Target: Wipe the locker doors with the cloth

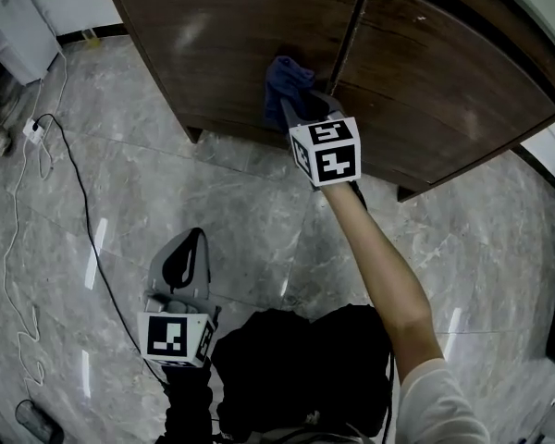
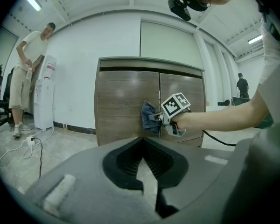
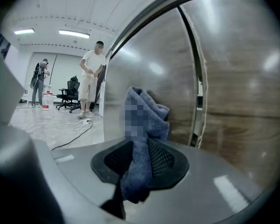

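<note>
The brown wooden locker has a left door point(image 1: 231, 35) point(image 2: 123, 106) point(image 3: 154, 78) and a right door point(image 1: 444, 81) point(image 2: 182, 85) point(image 3: 242, 101). A blue cloth point(image 1: 287, 77) point(image 2: 148, 117) point(image 3: 142, 125) is bunched against the left door, close to the seam between the two. My right gripper point(image 1: 291, 104) point(image 2: 158, 119) point(image 3: 139, 148) is shut on that cloth, held out at arm's length. My left gripper point(image 1: 196, 239) point(image 2: 142, 141) hangs back over the floor, well short of the locker. Its jaws meet at the tips with nothing between them.
A black cable point(image 1: 83, 211) and a white cable point(image 1: 18, 248) trail over the marble floor at the left, from a power strip point(image 1: 32, 128). A person point(image 2: 30, 64) stands by a white water dispenser point(image 2: 44, 97) left of the locker. An office chair point(image 3: 70, 94) stands further back.
</note>
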`<state>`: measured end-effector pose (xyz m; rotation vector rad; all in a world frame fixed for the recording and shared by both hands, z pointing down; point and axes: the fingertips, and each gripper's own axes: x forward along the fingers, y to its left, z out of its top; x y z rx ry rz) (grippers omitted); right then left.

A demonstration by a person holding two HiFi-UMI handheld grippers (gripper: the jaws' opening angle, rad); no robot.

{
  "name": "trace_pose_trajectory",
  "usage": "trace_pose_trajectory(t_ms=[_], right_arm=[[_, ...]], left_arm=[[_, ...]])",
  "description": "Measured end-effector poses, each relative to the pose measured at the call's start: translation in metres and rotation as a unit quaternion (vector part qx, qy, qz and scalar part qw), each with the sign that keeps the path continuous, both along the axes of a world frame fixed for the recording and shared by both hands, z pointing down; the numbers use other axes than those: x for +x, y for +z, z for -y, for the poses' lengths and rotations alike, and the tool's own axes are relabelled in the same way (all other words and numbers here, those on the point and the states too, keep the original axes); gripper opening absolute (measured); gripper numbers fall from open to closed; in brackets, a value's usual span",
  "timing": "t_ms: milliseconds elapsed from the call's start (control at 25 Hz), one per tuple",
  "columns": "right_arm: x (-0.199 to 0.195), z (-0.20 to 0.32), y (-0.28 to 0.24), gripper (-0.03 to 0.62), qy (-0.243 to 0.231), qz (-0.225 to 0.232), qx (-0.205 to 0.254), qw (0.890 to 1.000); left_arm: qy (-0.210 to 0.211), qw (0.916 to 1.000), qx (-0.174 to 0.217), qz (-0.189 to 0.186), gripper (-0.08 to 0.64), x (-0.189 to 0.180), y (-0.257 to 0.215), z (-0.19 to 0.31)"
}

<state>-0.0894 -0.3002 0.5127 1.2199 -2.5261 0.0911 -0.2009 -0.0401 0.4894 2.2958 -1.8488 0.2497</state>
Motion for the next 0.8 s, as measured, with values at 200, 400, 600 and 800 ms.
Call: trace_pose_trajectory(t_ms=[200, 400, 600, 800], right_arm=[[-0.005, -0.001, 0.053, 0.092, -0.014, 0.000, -0.044, 0.999], [-0.008, -0.002, 0.092, 0.092, -0.025, -0.014, -0.072, 0.997], [-0.015, -0.003, 0.127, 0.092, -0.035, -0.032, -0.100, 0.994], [-0.020, -0.003, 0.140, 0.092, -0.040, -0.044, -0.109, 0.992]], left_arm=[[-0.007, 0.9999, -0.014, 0.001, 0.002, -0.005, 0.013, 0.001], [-0.012, 0.9997, -0.022, -0.003, 0.002, -0.009, 0.021, 0.002], [-0.013, 0.9995, -0.030, -0.001, 0.002, -0.011, 0.026, 0.003], [-0.018, 0.9993, -0.031, -0.006, 0.002, -0.014, 0.028, 0.003]])
